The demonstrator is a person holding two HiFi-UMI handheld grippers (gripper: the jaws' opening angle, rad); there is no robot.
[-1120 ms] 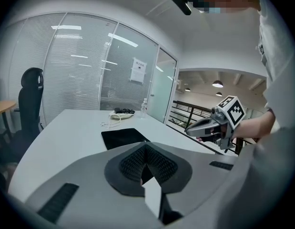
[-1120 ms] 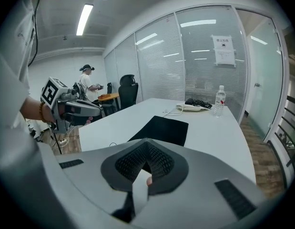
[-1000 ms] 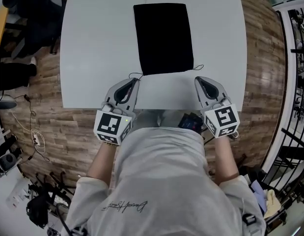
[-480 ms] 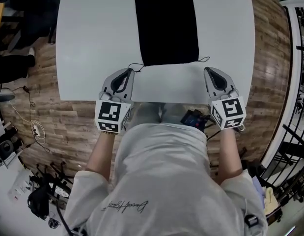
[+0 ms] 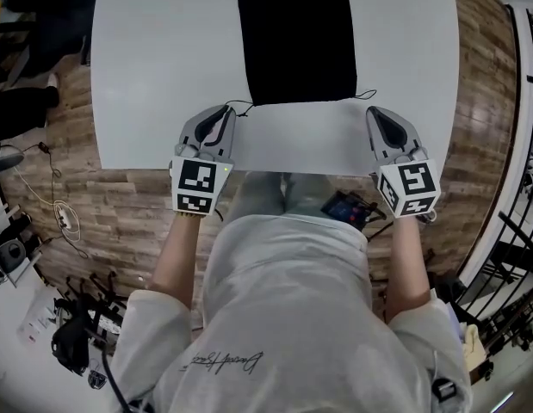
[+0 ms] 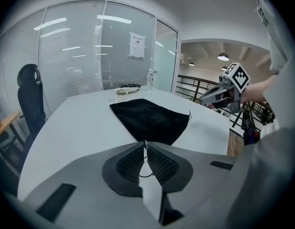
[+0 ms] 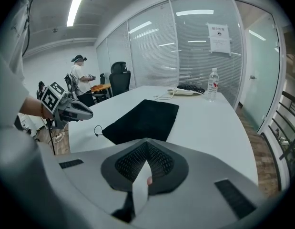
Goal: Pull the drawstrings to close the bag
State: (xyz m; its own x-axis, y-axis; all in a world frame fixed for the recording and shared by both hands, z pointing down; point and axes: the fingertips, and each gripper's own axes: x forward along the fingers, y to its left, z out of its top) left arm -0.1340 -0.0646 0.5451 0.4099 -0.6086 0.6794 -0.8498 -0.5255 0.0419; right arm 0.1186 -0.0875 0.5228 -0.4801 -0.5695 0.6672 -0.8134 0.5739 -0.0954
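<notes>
Left gripper (image 5: pixel 224 112) lowered to the lower-left corner of the bag (image 5: pixel 296 33), jaws just parting, drawstring (image 5: pixel 238 104) showing in the gap. Right gripper (image 5: pixel 373 111) also lowered, closed, empty. Grasp likely next.

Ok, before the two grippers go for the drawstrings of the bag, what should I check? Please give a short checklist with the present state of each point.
1. Bag lies flat on the table, near edge not gathered: ok.
2. Left string and right string stick out free at the near corners: ok.
3. Each gripper tip is close to its own string: ok.
4. Left gripper open enough to take the string: not ok. Its jaws have just been opening but are only a crack apart. The string shows under the gap and is not pinched.
5. Right gripper open: not ok. It is shut, with nothing between the jaws.
</notes>
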